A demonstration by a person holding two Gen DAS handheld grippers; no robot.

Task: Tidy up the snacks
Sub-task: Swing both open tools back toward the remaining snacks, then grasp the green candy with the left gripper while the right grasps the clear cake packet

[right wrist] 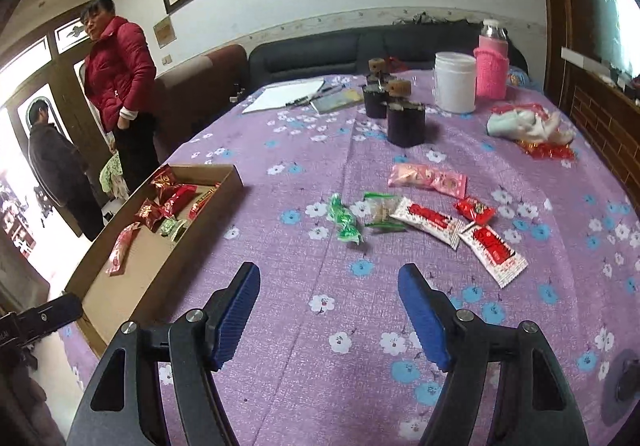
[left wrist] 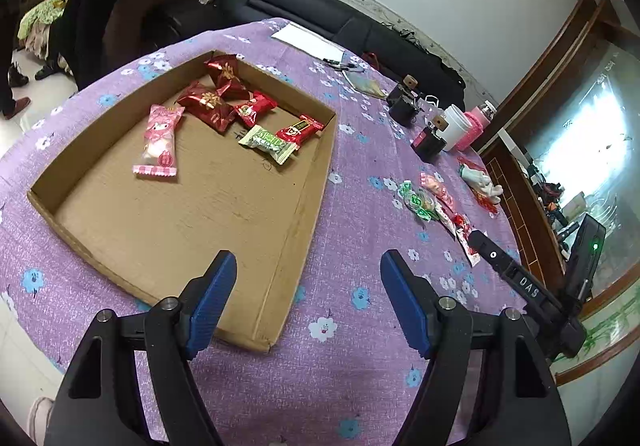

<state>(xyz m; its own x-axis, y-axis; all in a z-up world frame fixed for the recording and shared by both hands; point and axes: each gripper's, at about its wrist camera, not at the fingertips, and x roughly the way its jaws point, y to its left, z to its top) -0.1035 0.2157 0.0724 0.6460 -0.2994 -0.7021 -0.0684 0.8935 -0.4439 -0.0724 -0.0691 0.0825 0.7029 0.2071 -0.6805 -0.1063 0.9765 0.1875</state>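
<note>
at the left side of the tabletop (left wrist: 344, 326) we see the shallow cardboard tray (left wrist: 304, 205), and in its far part lie a pink packet (left wrist: 158, 141), two dark red foil packets (left wrist: 206, 103), a small red candy (left wrist: 254, 107), a green packet (left wrist: 268, 143) and a red bar (left wrist: 300, 129), the last two touching near the tray's far right corner. our left tool (left wrist: 308, 310) hangs released, its blue pads wide apart and holding nothing, over the tray's near right corner. further right, on the purple flowered cloth (right wrist: 304, 149), the loose snacks lie well apart from the tray: a green twisted candy (right wrist: 344, 219), a clear green-edged packet (right wrist: 382, 213) touching a white-and-red packet (right wrist: 426, 221), a second white-and-red packet (right wrist: 494, 248), a small red packet (right wrist: 476, 209) and a pink packet (right wrist: 428, 177) behind them. our right tool (right wrist: 328, 312) is also released, empty, above the cloth near these snacks. toward the far right edge stand two dark cylinders (right wrist: 404, 121), a white jar (right wrist: 454, 81) and a pink-sleeved bottle (right wrist: 492, 65).
</note>
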